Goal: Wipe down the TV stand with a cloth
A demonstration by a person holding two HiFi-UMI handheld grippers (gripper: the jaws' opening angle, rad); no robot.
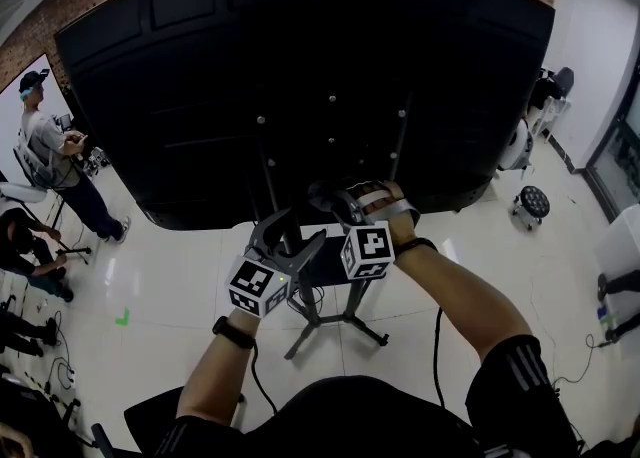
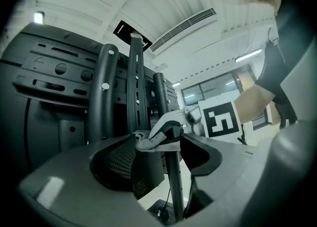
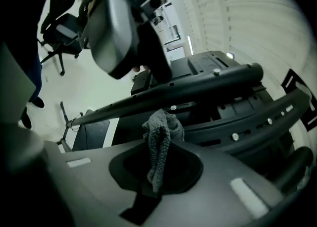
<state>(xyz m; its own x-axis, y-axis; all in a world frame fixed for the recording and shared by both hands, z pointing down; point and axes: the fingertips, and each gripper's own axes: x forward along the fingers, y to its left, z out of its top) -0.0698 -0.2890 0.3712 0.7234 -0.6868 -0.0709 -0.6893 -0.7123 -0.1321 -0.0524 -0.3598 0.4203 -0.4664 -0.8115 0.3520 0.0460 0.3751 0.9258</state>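
My right claw pinches the grey cloth against the TV stand's post. My left claw gapes around that post. Wiping seems midway, with the base below likely still to do.

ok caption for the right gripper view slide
Right gripper shut on a grey knitted cloth, held up to the TV stand's black tubular metal pole.
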